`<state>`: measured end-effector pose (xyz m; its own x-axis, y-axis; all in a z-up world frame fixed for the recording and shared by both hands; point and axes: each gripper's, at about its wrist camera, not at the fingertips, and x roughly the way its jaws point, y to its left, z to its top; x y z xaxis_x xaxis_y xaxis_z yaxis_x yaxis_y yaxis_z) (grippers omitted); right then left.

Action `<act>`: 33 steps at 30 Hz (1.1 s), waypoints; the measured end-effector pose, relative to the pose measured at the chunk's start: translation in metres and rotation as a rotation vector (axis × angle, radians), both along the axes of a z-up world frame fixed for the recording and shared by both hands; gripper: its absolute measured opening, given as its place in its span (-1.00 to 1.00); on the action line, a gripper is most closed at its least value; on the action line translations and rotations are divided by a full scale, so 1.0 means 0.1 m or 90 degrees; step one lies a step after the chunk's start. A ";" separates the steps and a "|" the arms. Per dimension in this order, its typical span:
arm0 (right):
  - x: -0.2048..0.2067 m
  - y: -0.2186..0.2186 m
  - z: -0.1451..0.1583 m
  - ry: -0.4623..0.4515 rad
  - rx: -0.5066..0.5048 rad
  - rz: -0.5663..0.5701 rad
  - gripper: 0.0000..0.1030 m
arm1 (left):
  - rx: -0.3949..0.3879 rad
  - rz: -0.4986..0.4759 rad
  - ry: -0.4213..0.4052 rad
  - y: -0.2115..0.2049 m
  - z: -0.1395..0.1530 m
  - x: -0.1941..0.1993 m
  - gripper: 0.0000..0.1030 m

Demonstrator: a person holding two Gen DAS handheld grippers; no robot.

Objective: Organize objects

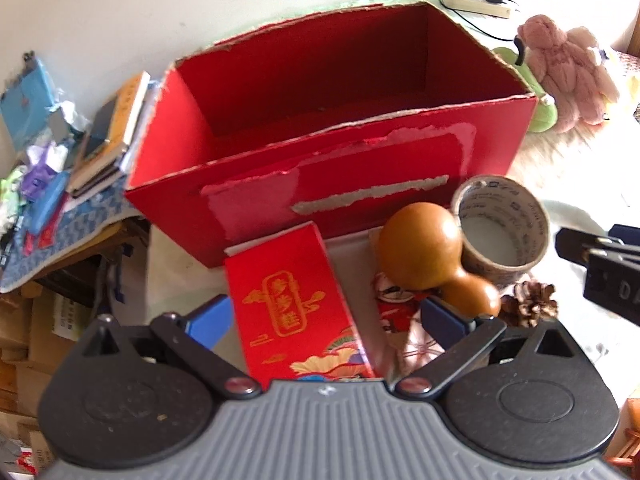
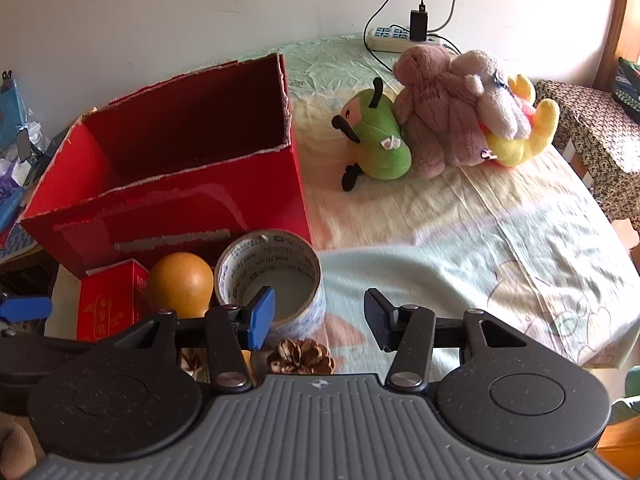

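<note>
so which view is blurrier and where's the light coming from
Left wrist view is softer: the gourd and big red box smear slightly. Right wrist view is crisper; daylight seems to come from the right, brightening the plush toys and bedsheet. Both bend straight edges.

We see bright daylight from right of both grippers, washing out bedsheet (image 2: 460, 216) and wall (image 1: 120, 20). Left wrist view soft, blurred beside red box (image 1: 320, 120). Fisheye bends edges; corners dark.
</note>
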<state>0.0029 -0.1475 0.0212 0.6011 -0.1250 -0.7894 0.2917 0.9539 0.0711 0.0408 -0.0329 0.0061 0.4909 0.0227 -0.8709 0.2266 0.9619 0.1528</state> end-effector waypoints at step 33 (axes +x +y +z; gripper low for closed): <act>0.59 -0.76 -0.47 0.068 0.235 0.166 -0.82 | -0.209 -0.059 0.049 -0.57 0.05 0.30 -0.20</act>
